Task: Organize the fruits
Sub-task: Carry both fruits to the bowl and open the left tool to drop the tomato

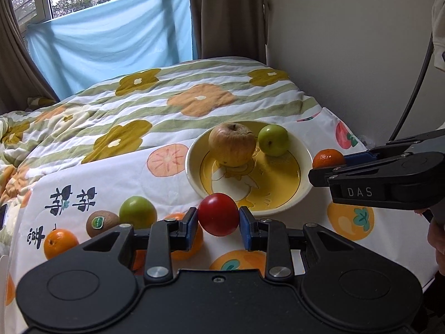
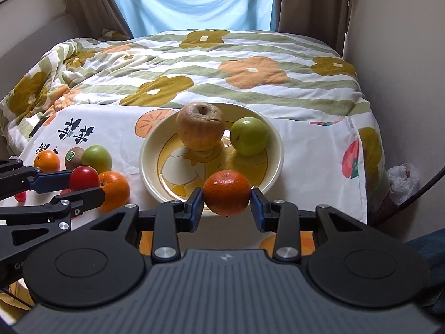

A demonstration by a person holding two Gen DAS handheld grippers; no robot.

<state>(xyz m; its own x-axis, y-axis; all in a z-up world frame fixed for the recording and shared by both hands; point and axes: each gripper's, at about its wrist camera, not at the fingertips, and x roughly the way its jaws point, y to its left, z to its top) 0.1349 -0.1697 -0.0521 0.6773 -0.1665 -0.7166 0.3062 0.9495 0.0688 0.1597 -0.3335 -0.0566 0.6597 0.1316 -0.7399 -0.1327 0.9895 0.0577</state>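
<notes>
Gripping: left gripper [image 1: 218, 220] clamps a red tomato [image 1: 218, 214] between its blue pads, lifted just short of the plate's near rim
Right gripper [image 2: 226, 201]: closed on a small orange mandarin [image 2: 226, 192]; held over the plate's near edge
Plate [image 2: 274, 136]: yellow, on the bed cloth; holds a brownish apple [image 2: 200, 126] and a green fruit [image 2: 250, 136], side by side
Left of plate: two oranges [image 2: 114, 190], a kiwi [image 2: 73, 157], another green fruit [image 2: 96, 159] on the cloth
</notes>
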